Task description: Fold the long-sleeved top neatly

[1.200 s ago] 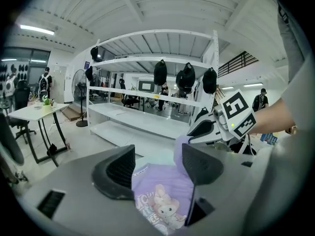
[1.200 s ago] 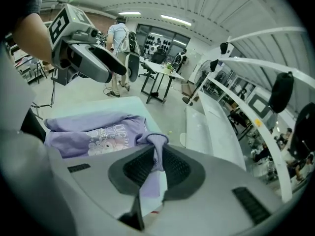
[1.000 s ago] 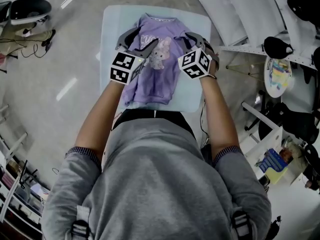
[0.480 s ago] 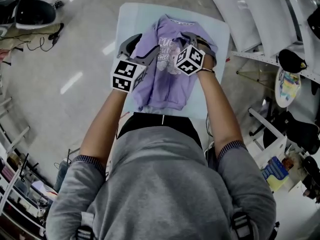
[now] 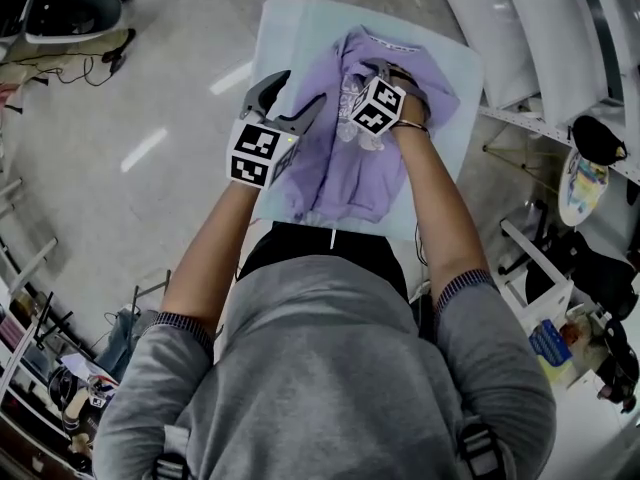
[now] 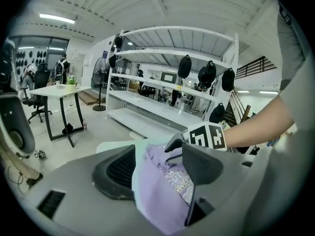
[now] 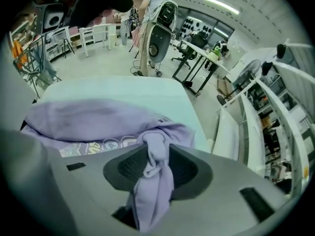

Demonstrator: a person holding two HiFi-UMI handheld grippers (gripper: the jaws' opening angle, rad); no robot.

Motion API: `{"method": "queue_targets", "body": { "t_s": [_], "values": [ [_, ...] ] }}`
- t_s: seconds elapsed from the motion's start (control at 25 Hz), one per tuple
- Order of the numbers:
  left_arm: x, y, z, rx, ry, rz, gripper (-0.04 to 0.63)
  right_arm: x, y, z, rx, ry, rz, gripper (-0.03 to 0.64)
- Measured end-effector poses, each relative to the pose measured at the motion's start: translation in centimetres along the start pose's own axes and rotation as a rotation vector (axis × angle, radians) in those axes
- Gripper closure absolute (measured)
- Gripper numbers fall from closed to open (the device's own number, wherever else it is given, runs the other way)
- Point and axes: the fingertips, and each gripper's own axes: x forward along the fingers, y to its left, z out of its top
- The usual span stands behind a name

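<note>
Standing by shelves (image 5: 520,28), the table (image 5: 290,28) bears a top (image 5: 340,158) bunched in right gripper's (image 5: 386,70) opening fingers; left gripper's (image 5: 290,96) apart.

A big, bright open-plan lab or workshop. Tall white shelving (image 6: 172,90) is hung with black helmet-like gear (image 6: 184,65). White desks (image 6: 61,90) stand with black office chairs (image 6: 42,77) and a standing fan (image 6: 101,65). Ceiling strip lights (image 6: 56,17) shine off a glossy grey floor (image 5: 130,118), where loose cables (image 5: 70,63) lie.
</note>
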Motion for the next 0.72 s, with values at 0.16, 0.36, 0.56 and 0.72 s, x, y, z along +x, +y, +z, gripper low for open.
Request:
{"method": "queue_targets", "body": {
  "t_s": [0.16, 0.36, 0.56, 0.72],
  "values": [
    [-0.6, 0.9, -0.6, -0.011, 0.003, 0.008, 0.276, -0.2, 0.8, 1.5, 0.053, -0.019, 0.048, 0.38],
    [-1.1, 1.3, -1.5, -0.008, 0.015, 0.007, 0.276, -1.7, 1.4, 3.1, 0.102, -0.069, 0.077, 0.327],
    [-2.4, 0.7, -3.2, -0.006, 0.049, -0.008, 0.276, -5.8, 1.6, 4.6, 0.168, -0.16, 0.065, 0.325],
    [-3.9, -0.5, -2.8, -0.001, 0.038, -0.031, 0.276, -10.9, 1.7, 5.1, 0.297, -0.261, 0.043, 0.325]
  ]
}}
